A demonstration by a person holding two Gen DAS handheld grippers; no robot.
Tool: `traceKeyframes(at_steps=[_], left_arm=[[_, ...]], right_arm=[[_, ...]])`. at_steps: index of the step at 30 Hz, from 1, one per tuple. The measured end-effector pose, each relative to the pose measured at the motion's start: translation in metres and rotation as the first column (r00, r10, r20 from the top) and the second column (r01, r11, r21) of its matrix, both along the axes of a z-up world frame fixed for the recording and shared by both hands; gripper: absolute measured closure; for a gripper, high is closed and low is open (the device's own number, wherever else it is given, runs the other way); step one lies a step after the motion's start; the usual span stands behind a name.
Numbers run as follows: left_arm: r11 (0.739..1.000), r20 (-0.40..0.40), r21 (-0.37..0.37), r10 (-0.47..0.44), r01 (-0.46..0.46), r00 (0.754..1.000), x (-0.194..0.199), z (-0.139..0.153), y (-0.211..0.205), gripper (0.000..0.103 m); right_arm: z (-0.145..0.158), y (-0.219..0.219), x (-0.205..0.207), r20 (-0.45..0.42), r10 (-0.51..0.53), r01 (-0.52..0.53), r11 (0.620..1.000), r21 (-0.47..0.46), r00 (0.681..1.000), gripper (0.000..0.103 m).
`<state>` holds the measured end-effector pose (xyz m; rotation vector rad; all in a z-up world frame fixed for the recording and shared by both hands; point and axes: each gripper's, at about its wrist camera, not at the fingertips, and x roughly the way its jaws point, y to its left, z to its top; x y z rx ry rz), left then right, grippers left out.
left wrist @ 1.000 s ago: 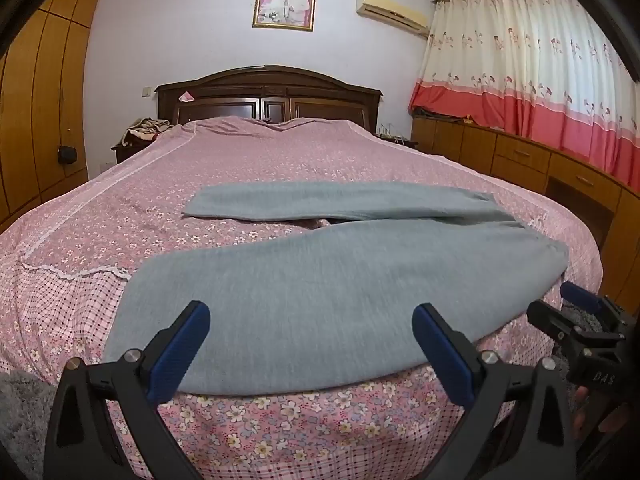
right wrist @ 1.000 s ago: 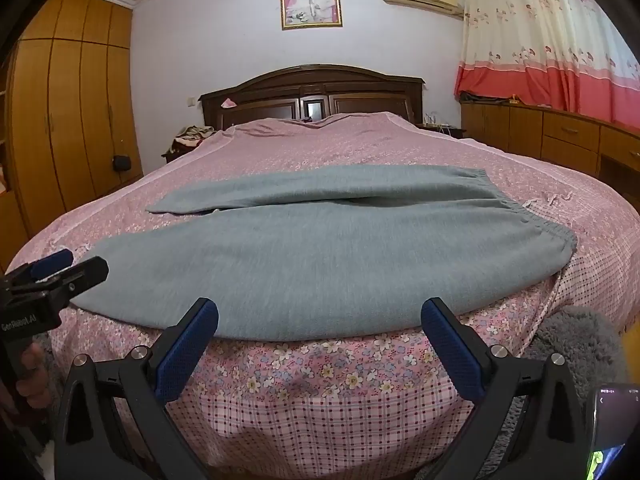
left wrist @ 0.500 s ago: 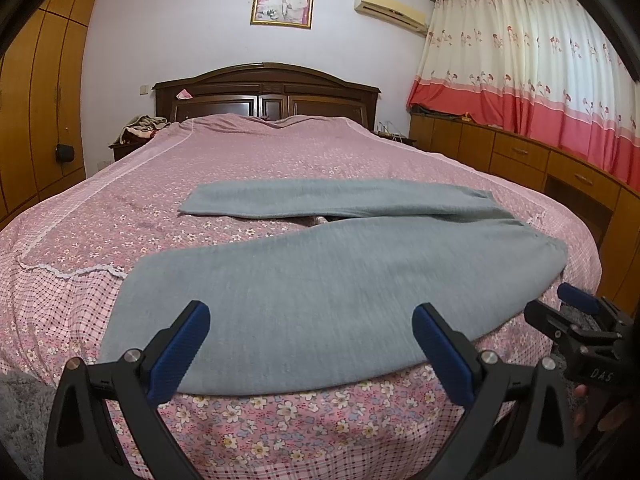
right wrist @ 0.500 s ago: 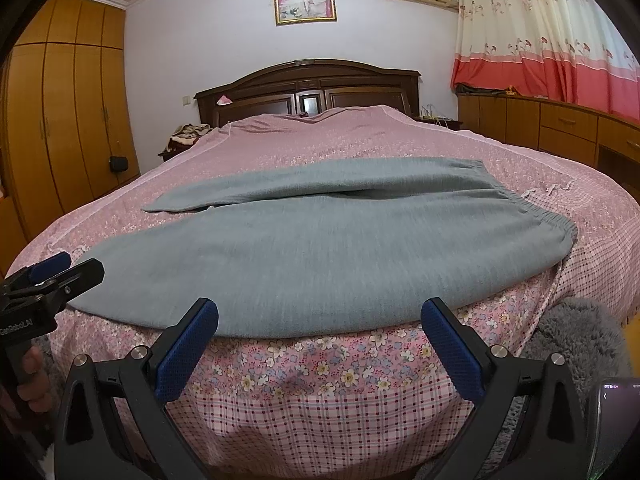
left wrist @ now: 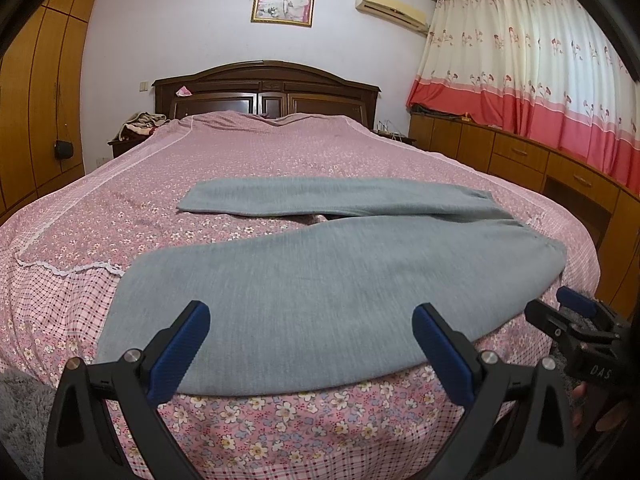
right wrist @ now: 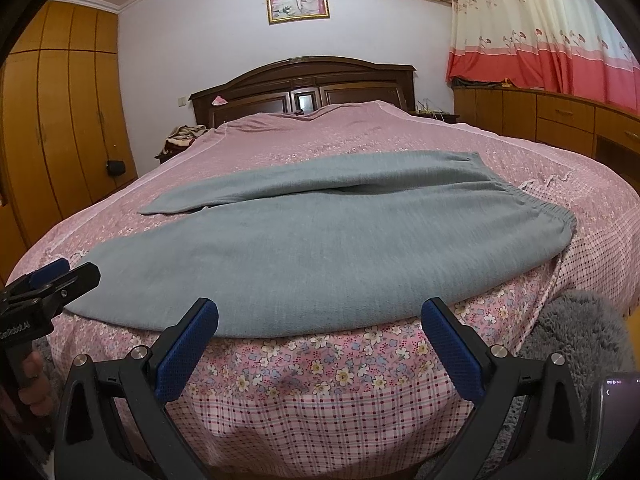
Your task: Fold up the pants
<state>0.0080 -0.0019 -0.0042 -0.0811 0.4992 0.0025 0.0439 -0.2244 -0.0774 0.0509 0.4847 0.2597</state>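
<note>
Left wrist view: one pair of grey knitted pants [left wrist: 320, 280] is laid flat across the foot end of one bed covered by a pink floral bedspread [left wrist: 280, 152], two legs spread apart, waistband to the right. Two grippers are counted: the left gripper [left wrist: 312, 344], blue-padded, is held released, jaws wide, nothing grasped, just short of the near trouser leg; the right gripper [right wrist: 320, 344] is likewise released and empty. Only the right wrist view shows a grey shaggy rug [right wrist: 580, 336] and a phone screen edge [right wrist: 616, 420].
</note>
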Motion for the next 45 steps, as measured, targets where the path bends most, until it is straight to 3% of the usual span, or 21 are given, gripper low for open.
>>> traceKeyframes(at_steps=[45], left_arm=[[1.000,0.005,0.005,-0.010,0.010,1.000,-0.0020,-0.0006,-0.0024,0.000]], right_arm=[[-0.0059,-0.0013,0.0058,-0.038,-0.011,0.012,1.000,0.020,0.999,0.000]])
